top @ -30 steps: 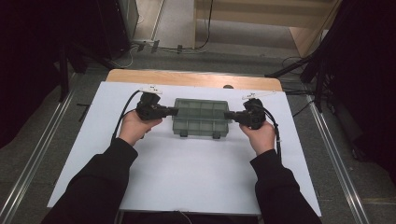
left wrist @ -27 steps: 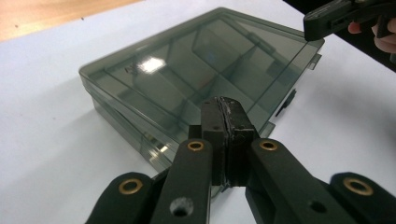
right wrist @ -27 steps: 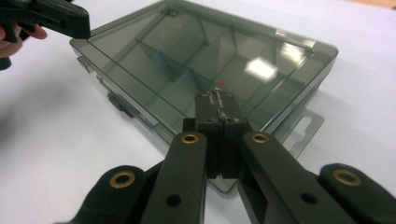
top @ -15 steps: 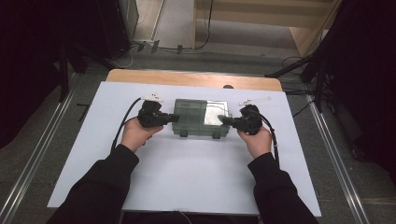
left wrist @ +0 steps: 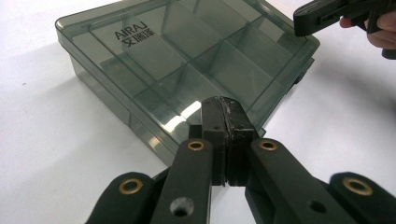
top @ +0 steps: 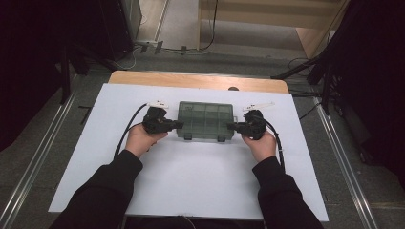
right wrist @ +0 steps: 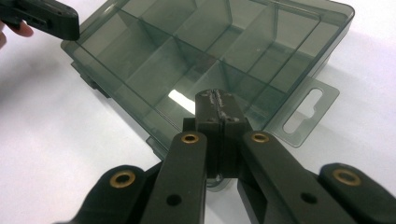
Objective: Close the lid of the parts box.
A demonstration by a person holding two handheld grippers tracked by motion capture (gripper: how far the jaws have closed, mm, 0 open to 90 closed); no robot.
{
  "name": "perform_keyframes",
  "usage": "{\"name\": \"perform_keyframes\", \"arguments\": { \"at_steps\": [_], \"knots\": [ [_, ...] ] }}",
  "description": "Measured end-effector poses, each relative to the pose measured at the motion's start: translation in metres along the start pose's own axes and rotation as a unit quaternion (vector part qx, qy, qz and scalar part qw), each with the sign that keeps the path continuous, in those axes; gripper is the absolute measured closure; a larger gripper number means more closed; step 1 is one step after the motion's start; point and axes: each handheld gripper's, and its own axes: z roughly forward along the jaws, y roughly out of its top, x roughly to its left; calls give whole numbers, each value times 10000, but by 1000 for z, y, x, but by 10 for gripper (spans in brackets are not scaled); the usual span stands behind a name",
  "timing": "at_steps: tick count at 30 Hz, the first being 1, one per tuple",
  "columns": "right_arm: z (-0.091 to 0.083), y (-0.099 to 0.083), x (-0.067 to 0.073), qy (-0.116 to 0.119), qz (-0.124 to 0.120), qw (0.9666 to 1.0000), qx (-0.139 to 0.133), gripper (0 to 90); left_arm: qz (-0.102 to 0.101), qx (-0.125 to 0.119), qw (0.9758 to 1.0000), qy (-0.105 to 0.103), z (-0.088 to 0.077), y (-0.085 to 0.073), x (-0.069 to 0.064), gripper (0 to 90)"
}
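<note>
Left gripper (top: 177, 125): its jaws are pressing together with nothing between them, as the left gripper view (left wrist: 223, 108) is showing; the tips are pointing at the short left end of the box and sitting at or just over its edge. Whether they are touching the plastic I cannot tell.

Right gripper (top: 231, 126): its jaws are likewise lying flat against each other and holding nothing, seen close in the right gripper view (right wrist: 218, 101); the tips are pointing at the opposite short end of the box, right at its edge, contact unclear.

Box (top: 206, 120): a smoky, see-through compartment box with its lid down is lying flat between the two grippers, directly ahead of each pair of tips. In the left gripper view (left wrist: 187, 60) its dividers and printed lettering are showing through the lid; in the right gripper view (right wrist: 219, 51) a hang tab with a slot is sticking out just beside the right gripper's tips.

Hands: the left hand (top: 141, 139) and the right hand (top: 260, 144) are each wrapping a gripper body from behind, dark sleeves trailing back toward the person.

Table (top: 200, 181): its white sheet is lying under the box and both grippers.

Cables: one is trailing back from each gripper past the wrist.
</note>
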Motion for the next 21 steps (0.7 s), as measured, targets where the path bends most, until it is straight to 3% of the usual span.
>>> {"name": "perform_keyframes", "arguments": {
  "at_steps": [3, 6, 10, 14, 16, 18, 21],
  "knots": [
    [0, -1, 0, -7, 14, 10000, -41, 900, -7, -88, 10000, 2, 1, -3, -1, 891],
    [0, -3, 0, 32, 63, 9999, -78, 900, 174, -134, 9997, 115, 3, -4, -5, 895],
    [0, -5, 0, 17, 55, 9999, -144, 900, 111, -183, 9997, 108, 3, -6, -4, 896],
    [1, -9, -2, 143, 258, 9992, -281, 900, 207, -284, 9992, 195, 3, -8, -7, 893],
    [1, -11, -1, 286, 458, 9979, -359, 824, 103, -230, 9994, 217, 1, -7, -8, 885],
    [-1, -12, 1, 424, 523, 9973, -297, 776, -46, -107, 9999, 99, -3, -5, -10, 802],
    [-4, -12, 9, 398, 321, 9983, -262, 674, 47, 37, 10000, 72, -11, -7, -15, 732]
  ]
}}
